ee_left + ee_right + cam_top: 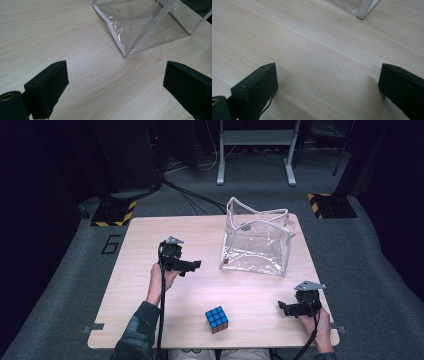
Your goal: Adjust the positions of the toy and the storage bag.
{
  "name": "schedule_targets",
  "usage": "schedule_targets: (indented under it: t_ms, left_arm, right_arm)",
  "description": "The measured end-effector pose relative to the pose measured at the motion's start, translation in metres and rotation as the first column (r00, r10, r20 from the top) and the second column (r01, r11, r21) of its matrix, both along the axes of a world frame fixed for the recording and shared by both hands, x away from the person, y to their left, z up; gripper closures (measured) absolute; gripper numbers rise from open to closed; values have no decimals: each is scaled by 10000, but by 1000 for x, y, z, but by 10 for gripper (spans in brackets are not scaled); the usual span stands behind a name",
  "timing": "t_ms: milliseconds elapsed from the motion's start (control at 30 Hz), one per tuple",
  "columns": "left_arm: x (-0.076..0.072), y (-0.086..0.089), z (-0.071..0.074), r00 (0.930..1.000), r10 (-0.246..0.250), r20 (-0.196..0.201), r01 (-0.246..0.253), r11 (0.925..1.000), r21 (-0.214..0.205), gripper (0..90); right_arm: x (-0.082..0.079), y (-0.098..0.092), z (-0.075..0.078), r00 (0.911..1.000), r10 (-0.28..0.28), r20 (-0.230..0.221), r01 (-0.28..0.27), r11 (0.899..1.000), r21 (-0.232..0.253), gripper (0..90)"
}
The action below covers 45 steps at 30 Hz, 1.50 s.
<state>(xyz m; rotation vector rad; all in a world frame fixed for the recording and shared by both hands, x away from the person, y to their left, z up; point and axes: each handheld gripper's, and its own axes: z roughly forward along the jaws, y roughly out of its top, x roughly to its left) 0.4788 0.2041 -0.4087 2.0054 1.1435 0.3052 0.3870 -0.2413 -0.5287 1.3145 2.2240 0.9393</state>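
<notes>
On the pale wooden table (150, 295), a person is holding a black two-jaw gripper in each hand. The left gripper (192, 265) is hovering left of the middle of the table, its jaws pointing right towards the clear plastic pouch with white edging (256, 242), which is standing open-topped at the far right part of the table. In the left gripper view the jaws are standing spread wide apart with nothing between them, and the near corner of the pouch (140, 27) is lying just ahead on the bare wood.

The right gripper (286, 307) is sitting low at the near right corner of the table, its jaws pointing left. In the right gripper view those jaws are also spread wide and holding nothing, with a corner of the pouch (364, 7) showing at the far edge.

The multicoloured puzzle cube with a blue top face (216, 319) is resting near the front edge of the table, between the two grippers and well apart from both, closer to the right one. It is lying clear of the pouch, nearer to the person.
</notes>
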Motion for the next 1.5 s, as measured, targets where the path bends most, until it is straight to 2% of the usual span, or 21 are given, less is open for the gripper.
schedule_targets:
  t_ms: [67,133,200,300,400,467,667,767,933,1167,1200,1433,1500]
  left_arm:
    - [5,-3,2,9999,-145,41,144,9997,182,59]
    - [9,-6,4,9997,-226,-91,226,9997,18,57]
    - [13,-9,7,9996,-266,-68,266,9996,51,57]
    - [19,-14,9,9991,-353,-239,352,9994,-33,56]
    - [24,-17,12,9988,-429,-230,432,9990,127,58]
    - [28,-20,15,9981,-517,-328,519,9986,44,56]
    - [37,-26,24,9975,-610,-344,611,9981,-4,57]
    - [40,-30,27,9975,-670,-246,673,9976,142,64]
    - [46,-35,32,9965,-749,-381,751,9972,50,61]
    - [56,-44,44,9962,-851,-200,853,9963,125,62]
    - [58,-45,46,9961,-837,-291,841,9964,144,68]
    - [72,-51,56,9959,-807,-411,797,9965,-240,71]
    - [75,-54,59,9959,-827,-373,822,9965,-134,74]
  right_arm:
    - [0,0,0,10000,-3,-1,3,10000,2,18]
    - [0,0,0,10000,-12,8,12,10000,4,18]
    - [0,0,0,10000,-2,14,2,10000,-3,18]
    - [0,0,0,10000,-7,13,7,10000,1,18]
    - [0,0,0,10000,-3,15,3,10000,-2,18]
    - [0,0,0,10000,-2,14,2,10000,-2,18]
    - [0,0,0,10000,-9,15,9,10000,1,18]
    - [0,0,0,10000,-15,16,15,10000,4,18]
    - [0,0,0,10000,-18,19,18,10000,6,18]
    - [0,0,0,10000,-20,18,20,10000,4,18]
    - [0,0,0,10000,-21,22,21,10000,1,18]
    - [0,0,0,10000,-16,2,16,10000,-2,18]
    - [0,0,0,10000,26,-2,-26,10000,-8,18]
